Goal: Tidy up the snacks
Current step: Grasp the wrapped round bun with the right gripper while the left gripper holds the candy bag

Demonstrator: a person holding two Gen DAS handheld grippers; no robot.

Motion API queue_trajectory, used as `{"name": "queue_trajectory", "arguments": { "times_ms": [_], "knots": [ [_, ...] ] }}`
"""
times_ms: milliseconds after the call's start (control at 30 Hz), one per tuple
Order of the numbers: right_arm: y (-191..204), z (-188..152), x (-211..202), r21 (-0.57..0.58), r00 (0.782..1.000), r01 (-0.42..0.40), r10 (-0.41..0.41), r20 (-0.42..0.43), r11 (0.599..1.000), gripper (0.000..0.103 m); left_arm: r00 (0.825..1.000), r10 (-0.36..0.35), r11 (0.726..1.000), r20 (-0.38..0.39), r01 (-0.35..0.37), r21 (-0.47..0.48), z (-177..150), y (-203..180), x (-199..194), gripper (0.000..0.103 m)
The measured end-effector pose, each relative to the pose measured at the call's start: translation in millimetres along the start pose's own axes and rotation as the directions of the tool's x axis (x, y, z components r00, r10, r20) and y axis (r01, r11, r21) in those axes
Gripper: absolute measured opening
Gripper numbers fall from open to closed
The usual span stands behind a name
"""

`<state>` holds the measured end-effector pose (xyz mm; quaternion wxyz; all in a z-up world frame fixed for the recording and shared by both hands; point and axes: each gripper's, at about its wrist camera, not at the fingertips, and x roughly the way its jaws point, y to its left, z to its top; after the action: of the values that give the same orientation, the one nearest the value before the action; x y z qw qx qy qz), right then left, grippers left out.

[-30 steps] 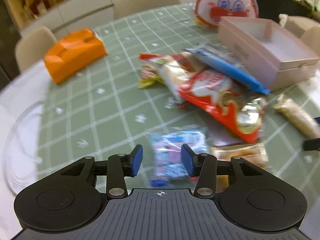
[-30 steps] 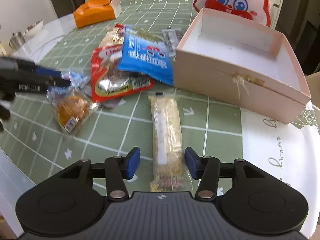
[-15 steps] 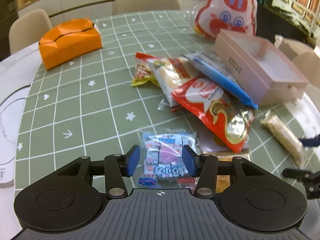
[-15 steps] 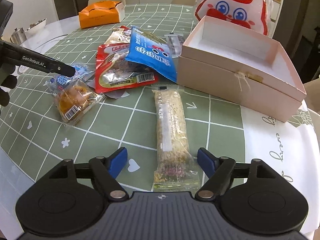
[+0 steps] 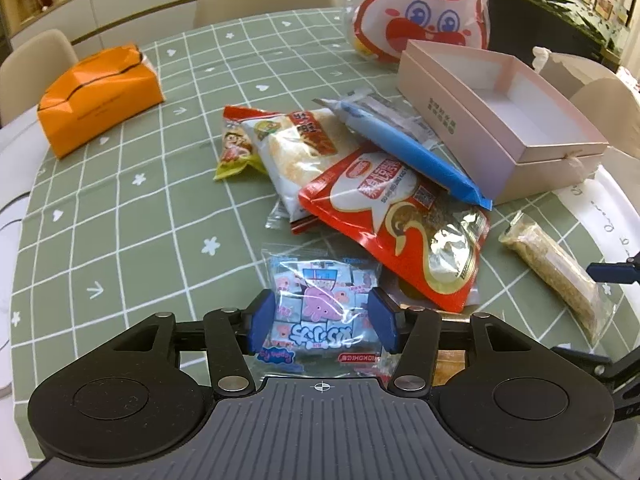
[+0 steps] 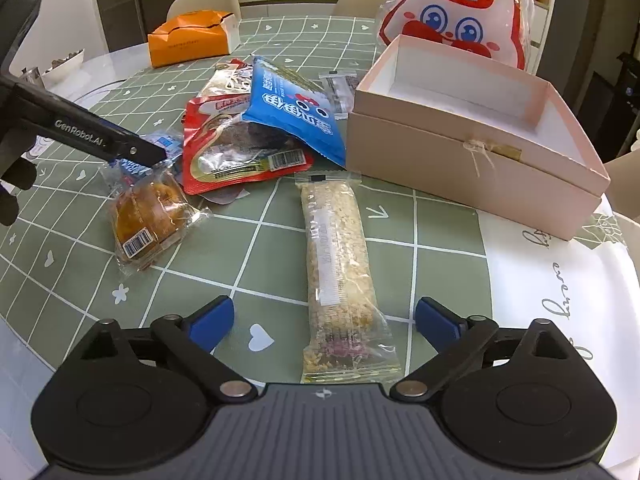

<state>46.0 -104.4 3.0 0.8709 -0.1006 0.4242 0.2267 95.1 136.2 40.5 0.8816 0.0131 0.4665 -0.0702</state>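
Left gripper (image 5: 322, 322) at lower centre of the left wrist view, blue pads (image 5: 262, 322) either side of the clear candy packet (image 5: 320, 312) with pink cartoon print; jaws just opened a little, packet between them, pads at its edges, firm pressing not clear. Right gripper (image 6: 322, 320) at the bottom of the right wrist view, jaws just spread wide, standing apart from the long grain bar (image 6: 340, 264), whose near end lies between them on the green checked tablecloth (image 6: 80, 280). Mid-left there, wrapped orange cake (image 6: 150, 220), touching the candy packet. Beyond, at centre, red pouch (image 6: 232, 156) under a blue packet (image 6: 292, 112), leaning against the open pink box (image 6: 472, 152) at right, empty inside. Farther back, orange box (image 6: 188, 42) at upper left, rabbit-face bag (image 6: 456, 12) at upper right behind the pink box.
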Motion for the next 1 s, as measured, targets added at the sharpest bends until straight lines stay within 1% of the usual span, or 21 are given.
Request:
{"name": "queue_trajectory", "arguments": {
  "times_ms": [100,167,200,233,267,300,333,367,400,433,500,567,600,633,667,767,833,900,933,967,1000],
  "knots": [
    [1,0,0,-0.005,1.0,-0.003,0.003,-0.001,1.0,0.1,1.0,-0.008,1.0,-0.01,0.008,0.011,-1,-3,-1,0.058],
    [0,2,0,-0.018,1.0,-0.011,0.011,-0.012,1.0,0.098,1.0,-0.008,1.0,-0.017,0.009,0.027,-5,-6,-5,0.058],
    [1,4,-1,-0.039,1.0,-0.018,0.017,-0.018,0.999,0.091,1.0,-0.006,1.0,-0.018,0.007,0.03,-8,-7,-7,0.058],
    [3,6,-5,-0.07,1.0,-0.015,0.015,0.0,0.997,0.087,1.0,-0.001,1.0,-0.018,0.001,0.029,-13,-6,-11,0.059],
    [6,8,-11,-0.098,0.999,0.002,0.003,0.045,0.995,0.087,1.0,0.007,1.0,-0.016,-0.006,0.022,-17,-5,-15,0.059],
    [11,10,-21,-0.13,0.994,0.017,-0.002,0.113,0.991,0.087,1.0,0.016,1.0,-0.018,-0.016,0.013,-23,-3,-18,0.059],
    [16,12,-28,-0.158,0.986,0.012,0.014,0.164,0.987,0.087,0.999,0.027,1.0,-0.028,-0.027,0.006,-29,0,-21,0.057],
    [23,16,-33,-0.195,0.98,-0.015,0.053,0.193,0.981,0.088,0.999,0.03,1.0,-0.034,-0.031,-0.001,-33,3,-23,0.057],
    [32,21,-34,-0.238,0.976,-0.058,0.105,0.192,0.97,0.088,0.999,0.025,1.0,-0.037,-0.026,-0.014,-37,7,-24,0.058],
    [44,27,-30,-0.284,0.974,-0.108,0.158,0.16,0.953,0.088,0.999,0.014,0.999,-0.032,-0.015,-0.041,-41,11,-26,0.057],
    [68,37,-14,-0.354,0.972,-0.171,0.215,0.09,0.919,0.088,1.0,-0.001,0.996,-0.008,0.0,-0.088,-45,17,-32,0.055],
    [85,43,3,-0.381,0.977,-0.159,0.201,0.072,0.911,0.087,0.999,-0.016,0.994,0.028,0.018,-0.108,-45,20,-40,0.055],
    [91,47,13,-0.379,0.983,-0.141,0.175,0.055,0.915,0.074,0.999,-0.025,0.994,0.044,0.029,-0.109,-45,19,-43,0.055],
    [92,49,20,-0.365,0.987,-0.14,0.158,0.019,0.92,0.058,0.998,-0.033,0.994,0.057,0.039,-0.104,-44,17,-46,0.055],
    [90,51,22,-0.343,0.984,-0.174,0.176,-0.026,0.923,0.056,0.997,-0.04,0.995,0.069,0.046,-0.093,-42,14,-48,0.055],
    [72,42,8,-0.285,0.981,-0.192,0.186,-0.049,0.939,0.055,0.997,-0.026,0.998,0.075,0.03,-0.06,-34,3,-41,0.055],
    [57,30,1,-0.238,0.985,-0.172,0.161,-0.065,0.956,0.055,0.998,-0.004,0.999,0.062,0.006,-0.04,-26,-6,-30,0.056],
    [45,19,-5,-0.203,0.986,-0.162,0.152,-0.064,0.966,0.056,0.999,0.017,1.0,0.04,-0.017,-0.008,-19,-17,-19,0.058],
    [41,16,-5,-0.195,0.987,-0.155,0.144,-0.067,0.969,0.058,1.0,0.015,1.0,0.021,-0.015,0.014,-15,-22,-13,0.061],
    [39,13,-6,-0.189,0.987,-0.154,0.143,-0.072,0.97,0.061,1.0,0.011,0.999,0.016,-0.012,0.035,-14,-25,-9,0.066],
    [39,10,-6,-0.186,0.987,-0.156,0.145,-0.072,0.97,0.063,1.0,0.005,0.998,0.001,-0.005,0.061,-11,-30,-6,0.077]
  ]
}}
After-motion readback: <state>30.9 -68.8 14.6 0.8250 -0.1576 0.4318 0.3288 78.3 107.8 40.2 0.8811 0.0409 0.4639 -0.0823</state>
